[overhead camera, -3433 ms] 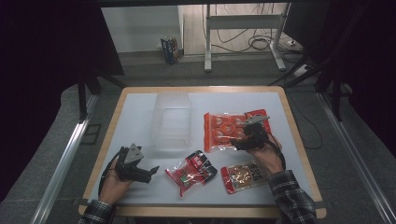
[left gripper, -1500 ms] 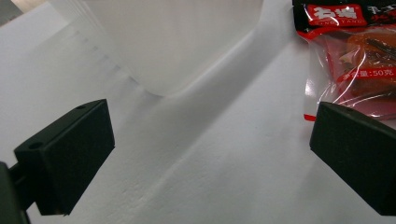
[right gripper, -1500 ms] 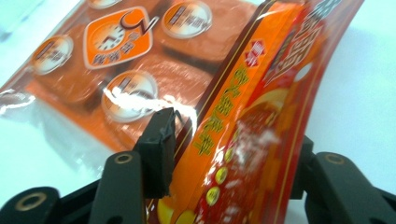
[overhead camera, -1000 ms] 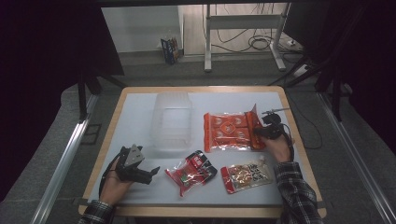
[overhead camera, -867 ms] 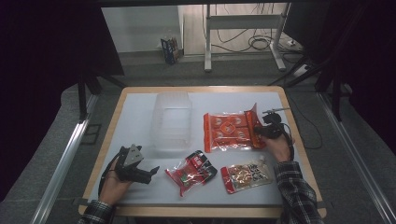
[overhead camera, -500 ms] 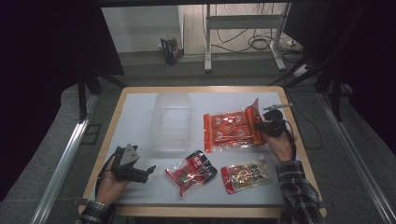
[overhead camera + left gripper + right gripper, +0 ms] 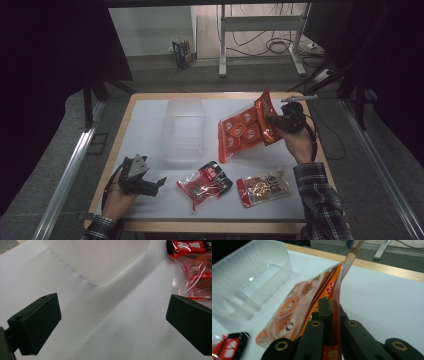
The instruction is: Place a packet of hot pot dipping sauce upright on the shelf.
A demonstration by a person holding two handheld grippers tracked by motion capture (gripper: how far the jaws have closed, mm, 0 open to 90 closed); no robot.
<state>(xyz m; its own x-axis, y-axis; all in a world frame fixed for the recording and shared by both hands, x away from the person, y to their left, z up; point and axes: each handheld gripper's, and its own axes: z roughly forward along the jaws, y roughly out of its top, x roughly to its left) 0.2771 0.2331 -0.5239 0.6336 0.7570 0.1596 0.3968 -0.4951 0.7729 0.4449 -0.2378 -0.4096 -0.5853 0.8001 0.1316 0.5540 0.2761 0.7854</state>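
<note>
Orange plastic snack pouch hangs tilted, lifted above the white table mat beside the clear plastic bin; my right gripper pinches its edge. My left gripper rests spread wide, holding nothing.

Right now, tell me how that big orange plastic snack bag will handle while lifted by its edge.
The big orange plastic snack bag probably flops: it bends and droops from the right gripper, its far corner seemingly still at the white table top. It seems light. The glossy film may slip, so keep the jaws clamped.
</note>
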